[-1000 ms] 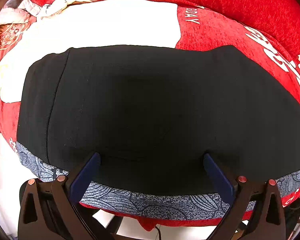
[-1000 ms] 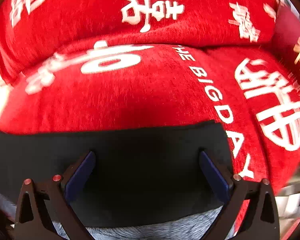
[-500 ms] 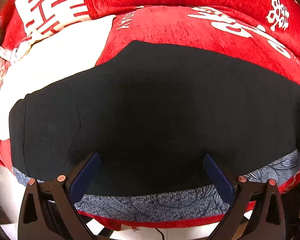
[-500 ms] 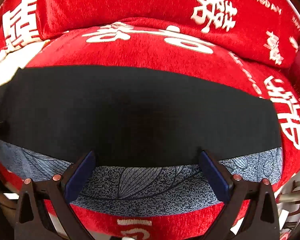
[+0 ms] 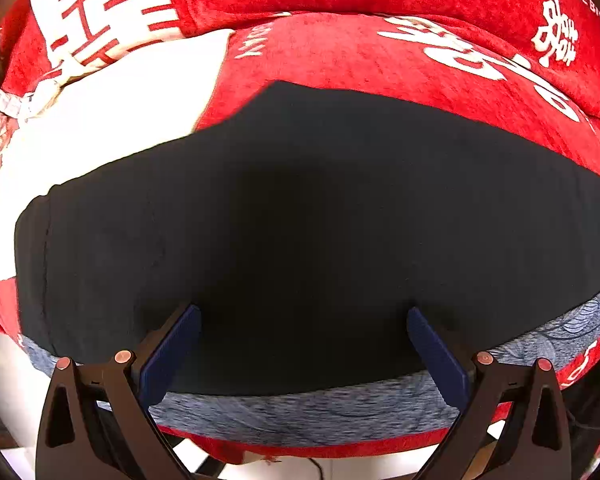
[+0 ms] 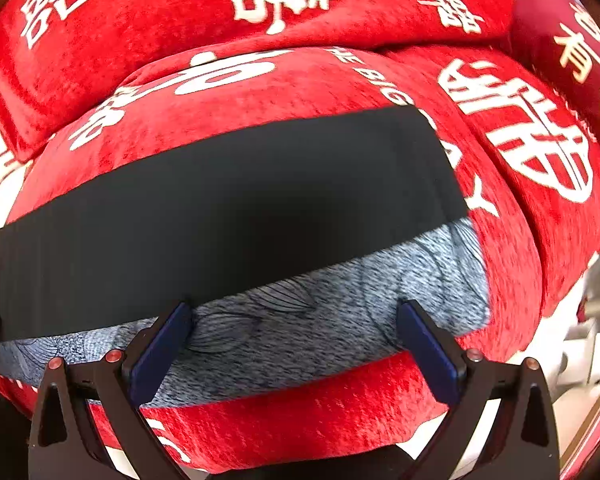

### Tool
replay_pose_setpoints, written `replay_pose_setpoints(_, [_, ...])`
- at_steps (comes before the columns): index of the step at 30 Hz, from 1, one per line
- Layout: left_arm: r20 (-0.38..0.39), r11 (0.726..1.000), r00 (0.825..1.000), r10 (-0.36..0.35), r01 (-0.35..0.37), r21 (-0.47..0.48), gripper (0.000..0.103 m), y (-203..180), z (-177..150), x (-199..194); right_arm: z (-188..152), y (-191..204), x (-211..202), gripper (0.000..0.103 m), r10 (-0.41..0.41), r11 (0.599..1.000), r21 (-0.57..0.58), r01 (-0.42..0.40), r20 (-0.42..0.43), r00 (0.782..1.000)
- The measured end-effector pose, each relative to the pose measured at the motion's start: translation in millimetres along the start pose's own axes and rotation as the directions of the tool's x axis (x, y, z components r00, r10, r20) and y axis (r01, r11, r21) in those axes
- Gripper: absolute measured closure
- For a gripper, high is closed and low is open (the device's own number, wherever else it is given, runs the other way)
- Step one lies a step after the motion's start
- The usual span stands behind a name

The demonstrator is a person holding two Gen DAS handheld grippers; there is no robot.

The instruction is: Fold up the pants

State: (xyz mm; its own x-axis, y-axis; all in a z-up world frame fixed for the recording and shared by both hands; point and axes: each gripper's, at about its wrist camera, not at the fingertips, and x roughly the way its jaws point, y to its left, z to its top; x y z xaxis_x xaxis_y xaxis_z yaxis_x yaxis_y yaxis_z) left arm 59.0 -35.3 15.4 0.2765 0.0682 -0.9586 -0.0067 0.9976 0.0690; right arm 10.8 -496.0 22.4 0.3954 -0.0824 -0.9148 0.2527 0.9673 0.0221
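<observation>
A red plush sofa cover printed with white characters (image 5: 340, 52) is filling the background of both wrist views, its seat cushion bulging toward the cameras and its front edge dropping away at 6 o'clock. On the seat a blue-grey leaf-patterned cloth (image 6: 340, 312) is lying under the black smooth-fabric pants (image 5: 320, 220), showing as a band along their near edge. In the left view the pants are spreading from 9 o'clock to 3 o'clock, with a white cushion or sheet (image 5: 100, 120) sitting beyond their far-left edge toward 10 o'clock and bare red cover running open from 12 to 2 o'clock. In the right view the pants (image 6: 240, 200) are ending in a straight hem at about 2 o'clock, with open red cover beyond it toward 3 o'clock. The left gripper (image 5: 303, 312) is hovering with its blue-padded fingers (image 5: 172, 352) spread wide, their tips lying over the pants near the near edge and nothing caught between them. The right gripper (image 6: 294, 310) is likewise holding its fingers (image 6: 162, 352) wide apart, tips sitting right at the line where the pants' near edge meets the patterned cloth, gripping nothing.
</observation>
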Motion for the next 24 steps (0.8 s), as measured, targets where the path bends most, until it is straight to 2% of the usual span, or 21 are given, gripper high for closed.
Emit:
replay_pose_setpoints(3, [0.008,0.999,1.0,0.024,-0.024,-0.04,0.0,27,2,1,-1,1,0,0.0,-0.01,1.0,-0.013,0.01,0.002,1.0])
replay_pose_setpoints(5, [0.009,0.99,0.994,0.11,-0.108,-0.086,0.0,53,1,2,1,1,1,0.0,-0.012,1.0,-0.009,0.012,0.0,1.0])
replay_pose_setpoints(6, [0.005,0.986,0.992,0.128,-0.127,-0.108,0.0,68,-1,3,1,3,1,0.0,-0.011,1.0,-0.008,0.011,-0.001,1.0])
replay_pose_setpoints(10, [-0.02,0.976,0.997,0.076,-0.078,-0.204,0.0,124,-16,9,5,4,2,0.0,-0.011,1.0,-0.011,0.011,-0.001,1.0])
replay_pose_setpoints(12, [-0.009,0.966,0.997,0.078,-0.078,-0.248,0.0,143,-23,2,5,4,2,0.0,-0.014,1.0,-0.012,0.014,-0.006,1.0])
replay_pose_setpoints(15, [0.021,0.936,0.992,0.125,-0.111,-0.334,0.0,174,-39,-12,4,5,-7,0.0,-0.048,0.999,-0.017,0.048,-0.001,0.999])
replay_pose_setpoints(16, [0.017,0.918,0.992,0.123,-0.107,-0.383,0.0,190,-47,-12,2,6,-11,0.0,-0.068,0.997,-0.033,0.068,0.007,0.998])
replay_pose_setpoints(17, [-0.012,0.898,0.991,0.132,-0.125,-0.423,0.0,205,-55,-7,0,5,-13,0.0,-0.076,0.996,-0.038,0.077,0.011,0.997])
replay_pose_setpoints(18, [-0.068,0.879,0.984,0.163,-0.177,-0.444,0.0,214,-61,2,-2,3,-16,0.0,-0.08,0.996,-0.035,0.08,0.015,0.997])
replay_pose_setpoints(19, [-0.141,0.865,0.971,0.191,-0.234,-0.443,0.0,223,-66,15,-5,-1,-18,0.0,-0.076,0.997,-0.022,0.076,0.018,0.997])
replay_pose_setpoints(20, [-0.138,0.866,0.981,0.137,-0.186,-0.463,0.0,229,-70,20,-6,-8,-20,0.0,-0.063,0.998,0.001,0.063,0.016,0.998])
replay_pose_setpoints(21, [-0.127,0.855,0.985,0.119,-0.166,-0.491,0.0,233,-72,17,-7,-15,-20,0.0,-0.049,0.998,0.027,0.049,0.012,0.999])
replay_pose_setpoints(22, [-0.125,0.851,0.984,0.131,-0.176,-0.495,0.0,230,-71,11,-9,-27,-21,0.0,-0.032,0.997,0.07,0.031,0.01,0.999])
replay_pose_setpoints(24, [-0.083,0.876,0.985,0.15,-0.171,-0.451,0.0,211,-63,-3,-11,-46,-25,0.0,-0.002,0.991,0.132,0.0,0.016,1.0])
